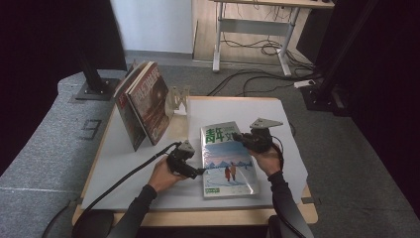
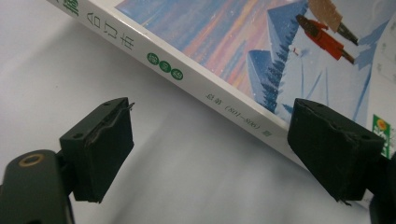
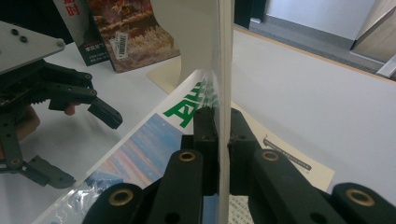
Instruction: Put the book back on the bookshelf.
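A book (image 1: 228, 159) is found lying on the white table (image 1: 148, 178), at about 5 o'clock from the table's centre, well apart from the two books (image 1: 143, 104) stood upright at 10 o'clock against a stand (image 1: 177, 99).

The right gripper (image 1: 243, 138) is clenched on the book's far right edge; in the right gripper view its pads (image 3: 205, 140) are seen pressed on a thin cover or sheaf of pages (image 3: 224, 93), which is raised edge-on between them. The left gripper (image 1: 200, 171) is held released at the spine (image 2: 187, 86), at 9 o'clock of the book, with one jaw on the table side and the other over the cover's near corner; neither pad touches.

The book is judged moderately heavy and flexible: a glued softcover with a glossy, probably slippery cover. A grip on the cover alone is likely to bend or crease it, and the block may sag or swing open. The spine is judged the stiffest part and the soundest place to be grasped, with the full thickness taken between the pads. The long fore-edge is considered second best.
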